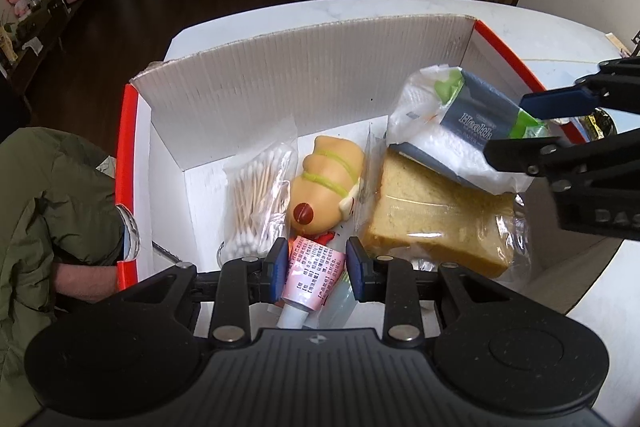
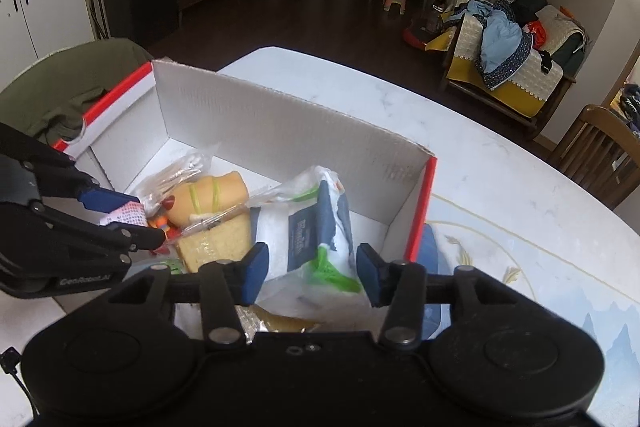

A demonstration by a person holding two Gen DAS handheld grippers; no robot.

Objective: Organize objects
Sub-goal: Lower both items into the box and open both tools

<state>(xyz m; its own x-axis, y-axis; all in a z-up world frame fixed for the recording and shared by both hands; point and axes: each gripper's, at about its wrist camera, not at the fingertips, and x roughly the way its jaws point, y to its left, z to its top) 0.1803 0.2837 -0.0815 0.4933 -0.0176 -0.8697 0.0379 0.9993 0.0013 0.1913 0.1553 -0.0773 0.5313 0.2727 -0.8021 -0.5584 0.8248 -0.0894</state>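
A white cardboard box (image 1: pixel 304 67) with red edges holds a bag of cotton swabs (image 1: pixel 256 195), a tan squishy toy (image 1: pixel 324 183), wrapped bread slices (image 1: pixel 432 223) and a white tissue pack (image 1: pixel 452 115). My left gripper (image 1: pixel 317 269) is shut on a pink-labelled tube (image 1: pixel 312 275) over the box's near side. My right gripper (image 2: pixel 310 273) is open, its fingers on either side of the tissue pack (image 2: pixel 320 227); it shows in the left wrist view (image 1: pixel 516 127). The left gripper with the tube shows in the right wrist view (image 2: pixel 128 215).
The box (image 2: pixel 280 123) stands on a white marble table (image 2: pixel 480 179) with a patterned mat (image 2: pixel 540 267) at the right. A green-sleeved arm (image 1: pixel 52 195) is by the box's left wall. A wooden chair (image 2: pixel 600 143) stands beyond the table.
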